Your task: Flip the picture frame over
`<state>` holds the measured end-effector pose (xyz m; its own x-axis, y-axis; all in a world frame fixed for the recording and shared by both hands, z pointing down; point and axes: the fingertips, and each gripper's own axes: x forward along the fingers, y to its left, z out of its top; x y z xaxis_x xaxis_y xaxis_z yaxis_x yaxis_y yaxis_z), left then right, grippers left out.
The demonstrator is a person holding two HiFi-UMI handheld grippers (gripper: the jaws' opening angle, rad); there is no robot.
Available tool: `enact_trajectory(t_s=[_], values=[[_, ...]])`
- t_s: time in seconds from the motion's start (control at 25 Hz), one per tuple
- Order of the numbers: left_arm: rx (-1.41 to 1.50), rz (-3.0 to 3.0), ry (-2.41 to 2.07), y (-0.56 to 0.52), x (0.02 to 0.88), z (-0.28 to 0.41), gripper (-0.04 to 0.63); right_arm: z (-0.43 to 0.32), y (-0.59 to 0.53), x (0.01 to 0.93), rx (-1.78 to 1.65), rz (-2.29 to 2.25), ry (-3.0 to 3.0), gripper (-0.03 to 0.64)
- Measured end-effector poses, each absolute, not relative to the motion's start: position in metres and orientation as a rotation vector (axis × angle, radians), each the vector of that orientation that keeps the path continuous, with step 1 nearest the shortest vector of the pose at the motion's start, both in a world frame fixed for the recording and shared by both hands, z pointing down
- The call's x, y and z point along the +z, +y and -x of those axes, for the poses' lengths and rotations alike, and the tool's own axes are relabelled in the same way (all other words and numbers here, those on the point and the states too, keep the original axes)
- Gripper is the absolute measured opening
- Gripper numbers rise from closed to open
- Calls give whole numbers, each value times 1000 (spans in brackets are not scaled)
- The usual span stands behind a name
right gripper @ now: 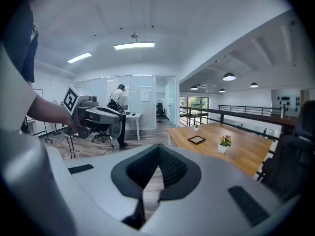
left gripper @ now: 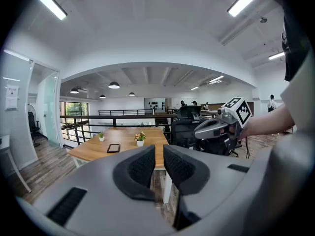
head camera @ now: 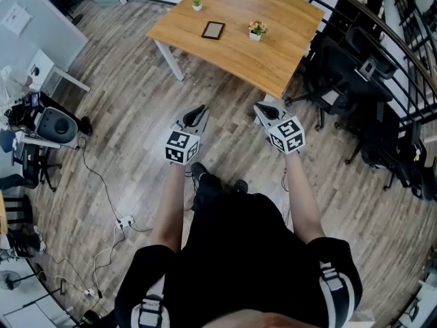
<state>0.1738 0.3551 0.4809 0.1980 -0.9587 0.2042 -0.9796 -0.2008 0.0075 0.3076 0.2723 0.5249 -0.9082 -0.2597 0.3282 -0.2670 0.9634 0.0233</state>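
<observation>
Head view: the picture frame (head camera: 213, 30) lies flat on the table (head camera: 273, 67), between a green plant (head camera: 196, 4) and a flower pot (head camera: 257, 31). The left gripper (head camera: 200, 111) and right gripper (head camera: 263, 108) hover short of the table.

Left gripper view: jaws slightly apart, empty.

Right gripper view: jaws closed, empty. Only here, a person (right gripper: 118, 114) stands well apart from the table. The frame's upward side is too small to tell.

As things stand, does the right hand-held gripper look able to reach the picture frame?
Probably not yet. The picture frame lies out on the table, while the right hand-held gripper is over the floor, short of its near corner. Nothing blocks the way; a step closer seems needed.
</observation>
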Motion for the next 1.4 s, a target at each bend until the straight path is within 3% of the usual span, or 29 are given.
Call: enact_trajectory(t_s=[0.72,0.92,1.24,1.4], values=[[272,-2299,-1908,365,486,-192,67,-320,288,533,87,-326,-2809,9],[244,-2289,-1919,369,485,-190,69,-317,293,530,106,-313,-2849,116],[203,-2298,-1926,375,482,-190,72,-318,296,527,149,-306,-2882,173],[189,-2312,-1942,375,479,-186,105,-313,296,529,149,-307,-2871,206]])
